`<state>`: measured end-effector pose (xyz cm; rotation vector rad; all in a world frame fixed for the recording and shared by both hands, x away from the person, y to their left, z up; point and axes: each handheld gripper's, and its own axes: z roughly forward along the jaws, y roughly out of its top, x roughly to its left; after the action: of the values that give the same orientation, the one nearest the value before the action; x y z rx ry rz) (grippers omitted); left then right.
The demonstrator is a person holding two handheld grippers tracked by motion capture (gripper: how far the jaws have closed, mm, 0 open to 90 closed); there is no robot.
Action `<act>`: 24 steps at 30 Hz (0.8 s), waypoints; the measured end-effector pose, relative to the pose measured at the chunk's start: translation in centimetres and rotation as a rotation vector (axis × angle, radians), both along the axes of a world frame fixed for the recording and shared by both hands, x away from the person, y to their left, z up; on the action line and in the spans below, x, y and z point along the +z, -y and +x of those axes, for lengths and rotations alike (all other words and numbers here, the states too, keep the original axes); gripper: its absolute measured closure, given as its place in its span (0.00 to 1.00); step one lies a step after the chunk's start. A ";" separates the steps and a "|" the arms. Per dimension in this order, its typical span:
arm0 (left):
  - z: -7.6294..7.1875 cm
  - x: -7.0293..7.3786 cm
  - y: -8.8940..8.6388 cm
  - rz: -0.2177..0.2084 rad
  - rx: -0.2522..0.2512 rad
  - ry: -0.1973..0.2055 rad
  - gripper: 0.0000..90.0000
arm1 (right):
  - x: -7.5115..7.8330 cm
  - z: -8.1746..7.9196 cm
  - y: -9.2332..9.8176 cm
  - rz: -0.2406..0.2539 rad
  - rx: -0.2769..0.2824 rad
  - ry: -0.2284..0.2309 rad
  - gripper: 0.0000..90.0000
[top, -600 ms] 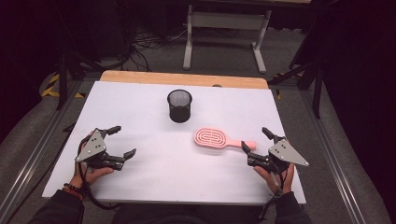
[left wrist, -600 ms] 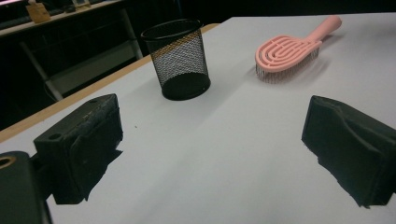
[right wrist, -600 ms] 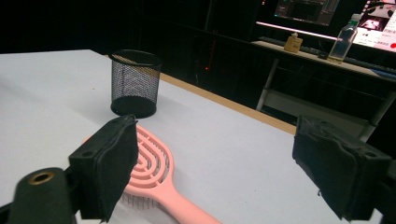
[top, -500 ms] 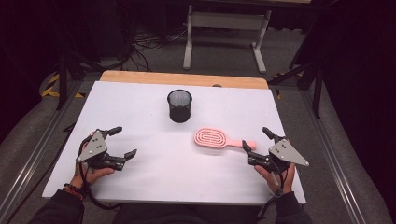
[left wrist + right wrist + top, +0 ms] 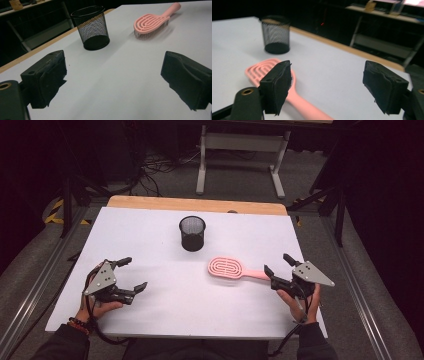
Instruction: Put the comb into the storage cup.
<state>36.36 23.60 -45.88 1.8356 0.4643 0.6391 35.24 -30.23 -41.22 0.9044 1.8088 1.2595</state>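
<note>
Resting at lower right, the right gripper (image 5: 284, 268), fingers spread, is noted beside the pink brush (image 5: 235, 268); a careless approach could knock its handle across the bench (image 5: 150, 230).

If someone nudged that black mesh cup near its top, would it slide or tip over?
The mesh cup looks empty and see-through, so it is probably light. It stands taller than its base is wide, so a high nudge would likely tip it, after which its round wall could roll.
</note>
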 end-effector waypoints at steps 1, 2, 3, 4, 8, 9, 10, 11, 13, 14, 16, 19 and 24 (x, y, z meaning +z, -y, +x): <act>0.0 0.0 0.0 0.000 0.000 0.000 0.08 | 0.0 0.0 0.0 0.000 0.000 0.000 0.26; 0.0 0.0 0.0 0.002 0.000 -0.001 0.08 | 0.1 0.4 -0.1 -0.033 0.021 -0.016 0.26; 0.0 0.0 0.0 0.007 -0.001 -0.003 0.08 | 0.2 0.6 -0.1 -0.031 0.045 -0.033 0.25; 0.0 0.0 0.0 0.007 -0.001 -0.003 0.08 | 0.2 0.6 -0.1 -0.031 0.045 -0.033 0.25; 0.0 -0.1 0.0 0.014 -0.004 -0.003 0.08 | 0.5 1.3 -0.7 -0.077 0.106 -0.090 0.23; 0.0 -0.1 0.0 0.015 -0.006 -0.005 0.08 | 0.5 1.4 -0.8 -0.090 0.105 -0.093 0.23; 0.0 -0.1 0.0 0.024 -0.007 -0.005 0.08 | 0.5 1.5 -1.0 -0.102 0.106 -0.098 0.23; 0.1 -0.2 0.1 0.026 -0.011 -0.010 0.08 | 0.5 1.6 -1.1 -0.109 0.114 -0.104 0.23; 0.1 -0.2 0.2 0.033 -0.012 -0.011 0.08 | 0.4 1.7 -1.2 -0.119 0.117 -0.108 0.24; 0.1 -0.2 0.2 0.037 -0.013 -0.012 0.08 | 0.4 1.8 -1.4 -0.144 0.103 -0.113 0.30; 0.1 -0.3 0.3 0.038 -0.015 -0.012 0.08 | 0.4 2.1 -1.4 -0.156 0.079 -0.118 0.44; 0.0 -0.3 0.4 0.044 -0.017 -0.016 0.08 | 0.3 2.9 -1.3 -0.156 0.048 -0.139 0.59; 0.0 -0.4 0.5 0.046 -0.013 -0.015 0.09 | -0.5 4.6 -0.9 -0.151 -0.009 -0.185 0.85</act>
<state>36.39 23.15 -46.23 1.8869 0.4502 0.6324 39.88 -29.34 -41.69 0.9687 2.0120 1.0462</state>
